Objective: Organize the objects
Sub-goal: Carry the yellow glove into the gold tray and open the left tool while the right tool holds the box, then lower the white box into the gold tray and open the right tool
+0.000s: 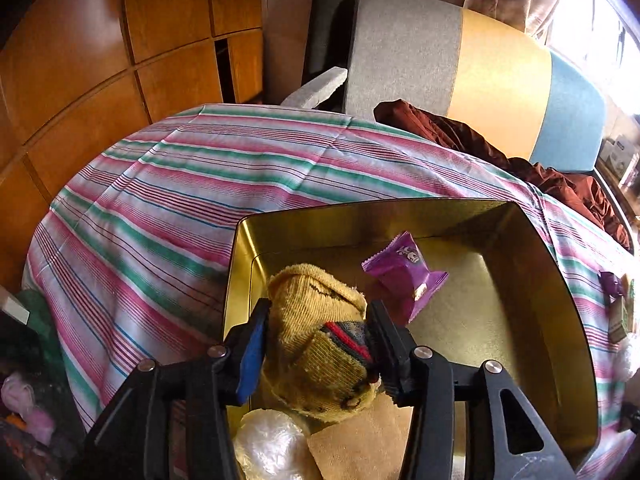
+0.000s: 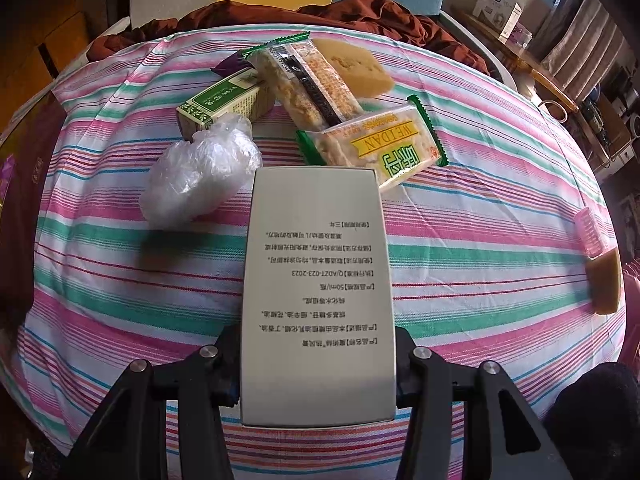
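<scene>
My left gripper [image 1: 318, 344] sits low over the gold tin [image 1: 532, 280], pointing fwd and down into it, fingers clamped on a rolled yellow sock [image 1: 316, 320] w/ a red/grey stripe. My right gripper [image 2: 318, 364] is level over the table, fingers closed on both sides of a grey box [image 2: 318, 292] w/ printed text, box sticking straight out ahead of the claw.

Surface is a striped cloth [image 1: 168, 200], pink/green/white, over the table. Behind it a chair w/ grey, yellow and blue panels [image 1: 496, 76], a rust-brown cloth [image 1: 552, 176] bunched at the table's far edge, wood cabinets [image 1: 80, 60] to the left, bright window [image 1: 592, 20] far right.

Rel. to left claw: purple snack packet [image 1: 404, 276] lies in the tin just ahead and right; a crumpled clear plastic bag [image 1: 268, 444] and a tan card [image 1: 360, 444] sit below the fingers, near edge of tin.

Rel. to right claw: beyond the box tip, a yellow-label snack pack [image 2: 376, 144] touches its far right corner; clear plastic wad [image 2: 200, 168] ahead-left; green carton [image 2: 224, 104], long cracker pack [image 2: 308, 84] and a yellow sponge [image 2: 352, 64] further ahead. Far right: pink comb-like item [image 2: 588, 232] and tan block [image 2: 606, 284].
</scene>
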`<state>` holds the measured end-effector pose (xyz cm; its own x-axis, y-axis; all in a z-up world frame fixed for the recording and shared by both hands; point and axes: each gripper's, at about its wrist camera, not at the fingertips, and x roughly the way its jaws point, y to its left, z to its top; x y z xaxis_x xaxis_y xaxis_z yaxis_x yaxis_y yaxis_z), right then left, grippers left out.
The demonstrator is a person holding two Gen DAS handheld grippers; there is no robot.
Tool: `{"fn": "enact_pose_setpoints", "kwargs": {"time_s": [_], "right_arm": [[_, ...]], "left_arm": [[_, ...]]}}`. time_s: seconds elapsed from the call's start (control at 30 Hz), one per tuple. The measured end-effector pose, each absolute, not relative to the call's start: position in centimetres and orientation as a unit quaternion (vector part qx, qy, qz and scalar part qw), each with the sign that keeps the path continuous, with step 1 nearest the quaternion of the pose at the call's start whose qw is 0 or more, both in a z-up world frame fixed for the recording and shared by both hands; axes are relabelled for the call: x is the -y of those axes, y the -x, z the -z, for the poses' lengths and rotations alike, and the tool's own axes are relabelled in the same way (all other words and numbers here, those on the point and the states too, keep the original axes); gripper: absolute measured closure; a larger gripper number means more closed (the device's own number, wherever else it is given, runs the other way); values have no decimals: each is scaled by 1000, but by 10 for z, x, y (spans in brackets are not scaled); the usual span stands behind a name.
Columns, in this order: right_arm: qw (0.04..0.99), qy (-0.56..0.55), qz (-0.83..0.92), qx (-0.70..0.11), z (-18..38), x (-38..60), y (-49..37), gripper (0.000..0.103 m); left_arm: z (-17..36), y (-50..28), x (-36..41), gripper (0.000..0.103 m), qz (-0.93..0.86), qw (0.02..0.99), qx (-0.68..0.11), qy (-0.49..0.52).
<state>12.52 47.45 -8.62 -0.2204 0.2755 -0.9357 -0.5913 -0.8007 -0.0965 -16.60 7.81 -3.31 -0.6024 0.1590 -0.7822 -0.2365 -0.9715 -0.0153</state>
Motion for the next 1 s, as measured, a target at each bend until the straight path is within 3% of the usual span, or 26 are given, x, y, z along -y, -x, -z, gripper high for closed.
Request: {"fn": "enact_pose_setpoints", "kwargs": {"time_s": [0.1, 0.17, 0.43, 0.77, 1.0], "right_arm": [[282, 557, -768, -140, 85, -473, -124, 52], [283, 558, -768, -137, 85, -471, -123, 52], [282, 559, -769, -131, 86, -469, -120, 52], [278, 559, -770, -129, 84, -465, -118, 52], [242, 558, -782, -134, 79, -447, -115, 52]], "left_arm": [[29, 153, -76, 51, -899, 114, -48, 419], [27, 144, -75, 44, -904, 116, -48, 410], [4, 79, -78, 41, -914, 159, -6, 373], [-5, -12, -137, 36, -887, 298, -43, 351], [6, -26, -141, 34, -873, 306, -55, 377]]}}
